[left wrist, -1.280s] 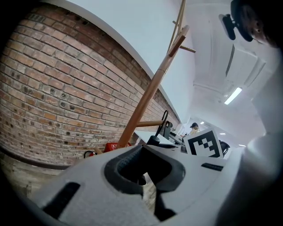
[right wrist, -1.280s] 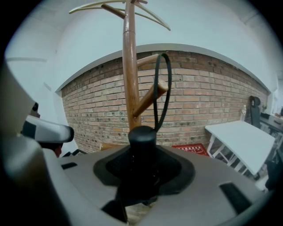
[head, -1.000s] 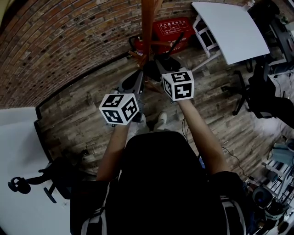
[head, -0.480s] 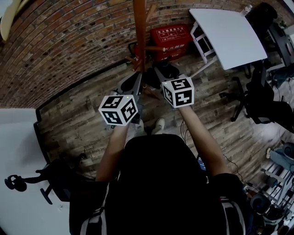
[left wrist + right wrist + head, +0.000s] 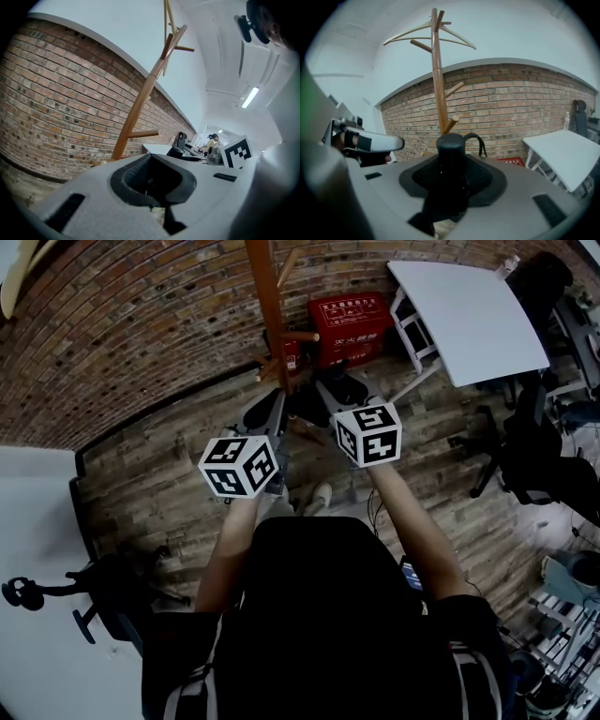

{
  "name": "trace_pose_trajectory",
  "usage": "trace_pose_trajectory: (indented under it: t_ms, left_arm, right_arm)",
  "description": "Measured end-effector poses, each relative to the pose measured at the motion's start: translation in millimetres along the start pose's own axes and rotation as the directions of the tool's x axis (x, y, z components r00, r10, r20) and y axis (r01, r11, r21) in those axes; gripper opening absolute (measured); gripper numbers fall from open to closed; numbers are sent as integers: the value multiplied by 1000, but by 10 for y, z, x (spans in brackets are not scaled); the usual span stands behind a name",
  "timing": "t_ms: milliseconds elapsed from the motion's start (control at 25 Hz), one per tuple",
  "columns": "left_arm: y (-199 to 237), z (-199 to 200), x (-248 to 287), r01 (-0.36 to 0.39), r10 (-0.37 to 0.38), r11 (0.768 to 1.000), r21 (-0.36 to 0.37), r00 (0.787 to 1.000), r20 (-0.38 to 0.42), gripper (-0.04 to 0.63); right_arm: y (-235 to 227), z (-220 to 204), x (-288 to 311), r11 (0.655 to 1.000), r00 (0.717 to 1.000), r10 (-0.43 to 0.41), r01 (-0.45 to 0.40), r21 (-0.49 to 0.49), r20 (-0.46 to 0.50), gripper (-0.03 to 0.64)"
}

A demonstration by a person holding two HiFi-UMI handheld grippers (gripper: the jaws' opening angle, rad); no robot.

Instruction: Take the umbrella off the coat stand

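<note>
The wooden coat stand (image 5: 267, 315) rises in front of the brick wall, just beyond both grippers; it also shows in the left gripper view (image 5: 140, 101) and the right gripper view (image 5: 437, 79). The black umbrella (image 5: 451, 154) sticks out of my right gripper (image 5: 452, 183), handle end forward, its strap (image 5: 480, 140) looping beside it. The umbrella is clear of the stand's pegs. In the head view the umbrella (image 5: 307, 401) is a dark mass between my right gripper (image 5: 333, 390) and left gripper (image 5: 274, 409). My left gripper (image 5: 152, 180) shows a dark hollow between its jaws; its contents are unclear.
Pale hangers (image 5: 431, 30) hang at the stand's top. A red box (image 5: 350, 320) sits on the floor by the stand's foot. A white table (image 5: 469, 301) stands to the right, black office chairs (image 5: 534, 437) beyond it, and another chair (image 5: 103, 587) at the lower left.
Both grippers have drifted slightly up and back from the stand with the umbrella. The stand now sits further left in the head view. The jaws look unchanged.
</note>
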State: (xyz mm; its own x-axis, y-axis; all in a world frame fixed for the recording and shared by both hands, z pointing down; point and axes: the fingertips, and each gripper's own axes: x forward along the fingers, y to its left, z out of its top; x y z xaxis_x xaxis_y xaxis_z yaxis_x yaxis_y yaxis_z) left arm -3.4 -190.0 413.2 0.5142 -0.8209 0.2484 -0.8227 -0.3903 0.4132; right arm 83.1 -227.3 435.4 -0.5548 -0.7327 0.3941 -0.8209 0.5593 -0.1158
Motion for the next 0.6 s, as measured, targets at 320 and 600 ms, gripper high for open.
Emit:
trace_pose_trajectory:
  t_ms: [320,600]
  left_arm:
    - [-70,-154,-86,-55,55,998,5,998,6,18]
    - [-107,-47,-168,-74,73,996,40,997,28,18]
  right_arm:
    - [-8,-53,-149,999,999,48,-48,-7,13,169]
    - [116,50,-252,997,996,80,-80,-12,45,169]
